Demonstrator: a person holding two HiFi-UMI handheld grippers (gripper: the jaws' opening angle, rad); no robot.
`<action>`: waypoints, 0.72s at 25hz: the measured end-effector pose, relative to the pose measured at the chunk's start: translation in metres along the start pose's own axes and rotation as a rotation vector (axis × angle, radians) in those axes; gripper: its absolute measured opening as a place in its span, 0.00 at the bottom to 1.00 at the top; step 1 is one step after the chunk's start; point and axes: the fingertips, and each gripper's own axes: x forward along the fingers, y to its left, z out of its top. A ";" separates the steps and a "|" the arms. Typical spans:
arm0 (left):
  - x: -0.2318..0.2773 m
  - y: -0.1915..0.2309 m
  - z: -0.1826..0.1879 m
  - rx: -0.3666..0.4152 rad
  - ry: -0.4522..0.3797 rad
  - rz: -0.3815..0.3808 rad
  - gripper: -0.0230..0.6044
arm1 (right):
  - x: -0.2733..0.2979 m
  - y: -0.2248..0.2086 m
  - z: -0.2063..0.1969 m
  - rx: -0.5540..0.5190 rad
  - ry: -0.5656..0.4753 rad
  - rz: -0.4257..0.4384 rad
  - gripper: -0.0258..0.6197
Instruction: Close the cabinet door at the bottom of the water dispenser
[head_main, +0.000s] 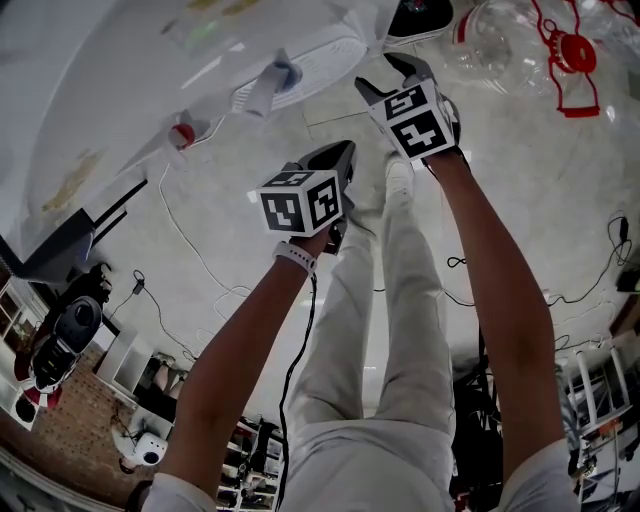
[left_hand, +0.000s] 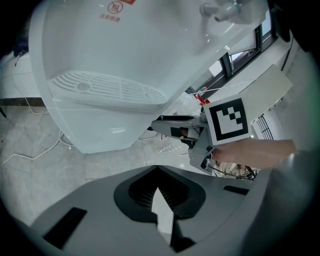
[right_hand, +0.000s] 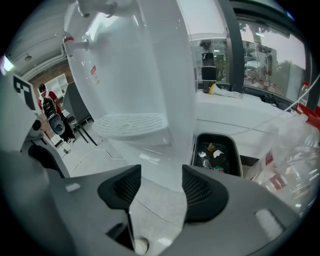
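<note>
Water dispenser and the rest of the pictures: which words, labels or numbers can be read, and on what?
Red round sign with red print below it, on the water dispenser: too blurred to read.
Marker cubes: square patterns only, no words.
Nothing else is readable.

White water dispenser (head_main: 110, 90), left hand-held gripper (head_main: 338, 155), right hand-held gripper (head_main: 395, 72) near it

The dispenser (left_hand: 125, 55) runs off the top edge in both gripper views, and its clipped red label (left_hand: 115, 9) is too small to read. The right gripper (right_hand: 160, 186) covers part of its lower front, so the door's position cannot be told. Litter in the bin (right_hand: 217, 134) is too small to identify.
</note>
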 end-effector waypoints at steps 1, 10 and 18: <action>-0.001 -0.001 0.002 0.001 -0.004 -0.002 0.05 | -0.003 0.000 0.001 -0.007 0.000 -0.003 0.43; -0.014 -0.010 -0.003 0.023 0.004 -0.010 0.05 | -0.037 0.016 0.005 -0.047 -0.022 0.001 0.43; -0.045 -0.021 -0.006 -0.012 -0.021 -0.009 0.05 | -0.079 0.039 0.024 -0.123 -0.040 0.021 0.32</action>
